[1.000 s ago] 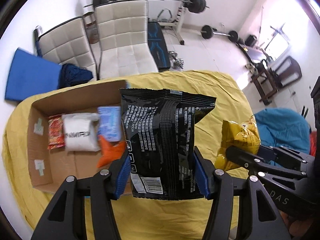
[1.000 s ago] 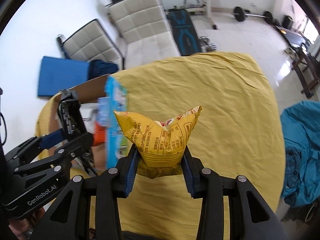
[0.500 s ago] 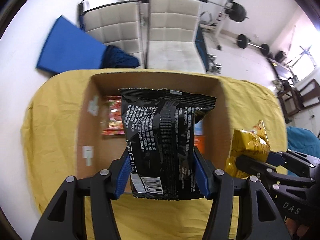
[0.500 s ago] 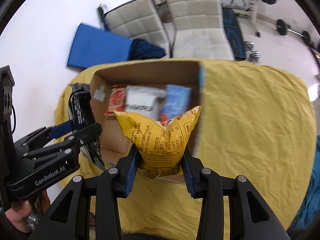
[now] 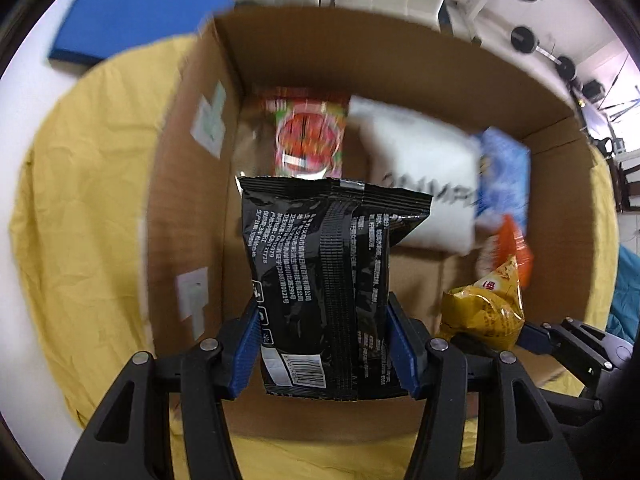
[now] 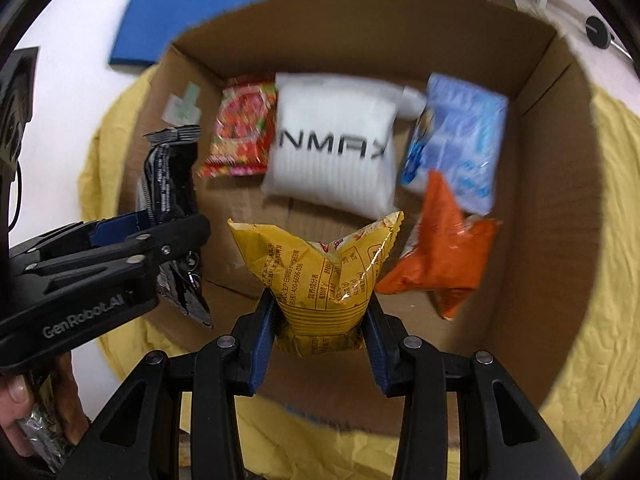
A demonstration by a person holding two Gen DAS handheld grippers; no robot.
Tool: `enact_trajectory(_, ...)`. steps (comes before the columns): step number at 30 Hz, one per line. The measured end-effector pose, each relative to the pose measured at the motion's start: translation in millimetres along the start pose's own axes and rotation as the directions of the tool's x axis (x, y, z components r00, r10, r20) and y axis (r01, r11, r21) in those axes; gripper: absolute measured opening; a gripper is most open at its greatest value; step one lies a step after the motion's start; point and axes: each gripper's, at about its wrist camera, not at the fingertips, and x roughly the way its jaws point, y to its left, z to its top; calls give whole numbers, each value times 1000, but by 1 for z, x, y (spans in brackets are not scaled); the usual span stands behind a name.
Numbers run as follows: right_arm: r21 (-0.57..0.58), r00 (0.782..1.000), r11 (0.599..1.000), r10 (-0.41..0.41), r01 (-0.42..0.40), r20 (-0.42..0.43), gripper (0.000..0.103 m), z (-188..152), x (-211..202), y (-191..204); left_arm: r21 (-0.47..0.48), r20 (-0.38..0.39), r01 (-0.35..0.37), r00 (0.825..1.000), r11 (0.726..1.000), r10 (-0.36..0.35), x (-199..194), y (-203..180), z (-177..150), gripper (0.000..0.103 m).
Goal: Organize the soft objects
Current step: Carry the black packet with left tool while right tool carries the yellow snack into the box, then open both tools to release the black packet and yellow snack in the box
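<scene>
The left gripper (image 5: 324, 344) has its 2 blue-padded fingers (image 5: 245, 350) clamped on the lower part of a black snack bag (image 5: 320, 280), which stands upright between them with its crimped top edge up and its barcode at the bottom. The right gripper (image 6: 320, 344) has its fingers (image 6: 264, 344) clamped on the base of a yellow snack bag (image 6: 320, 276), whose 2 top corners spread apart above the grip.

Both bags hang over the open cardboard box (image 6: 532, 208), the black one near the box's left wall and the yellow one just to its right; in the left wrist view the yellow bag (image 5: 486, 308) shows beside the right finger.

Ahead of the fingers, on the box floor, lie 4 more soft packs: a red patterned packet (image 6: 240, 132) toward the far left, a white pack with black lettering (image 6: 332, 148) just right of it, a blue packet (image 6: 456, 140) further right, and an orange bag (image 6: 436, 256) nearer, just right of the yellow bag's top corner. The white pack overlaps the edge of the red packet.

The box sits on a counter covered by a wrinkled yellow cloth (image 6: 600, 280). Beyond the box's far left corner a blue mat (image 6: 180, 16) lies on the floor.
</scene>
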Motion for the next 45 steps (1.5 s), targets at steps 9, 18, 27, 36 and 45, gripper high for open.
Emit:
enact_trajectory(9, 26, 997, 999, -23, 24, -67, 44, 9, 61, -7, 19, -82, -1, 997, 1000, 3, 47, 1, 5, 54)
enact_trajectory(18, 29, 996, 998, -51, 53, -79, 46, 25, 87, 1, 29, -98, -12, 995, 1000, 14, 66, -4, 6, 56)
enact_trajectory(27, 40, 993, 996, -73, 76, -90, 49, 30, 97, 1, 28, -102, -20, 995, 999, 23, 67, -5, 10, 56)
enact_trajectory(36, 46, 994, 996, -75, 79, -79, 61, 16, 73, -4, 10, -63, -6, 998, 1000, 7, 47, 1, 15, 70)
enact_trajectory(45, 78, 996, 994, -76, 79, -43, 68, 11, 49, -14, 5, 7, -8, 1000, 1000, 8, 20, 2, 13, 82)
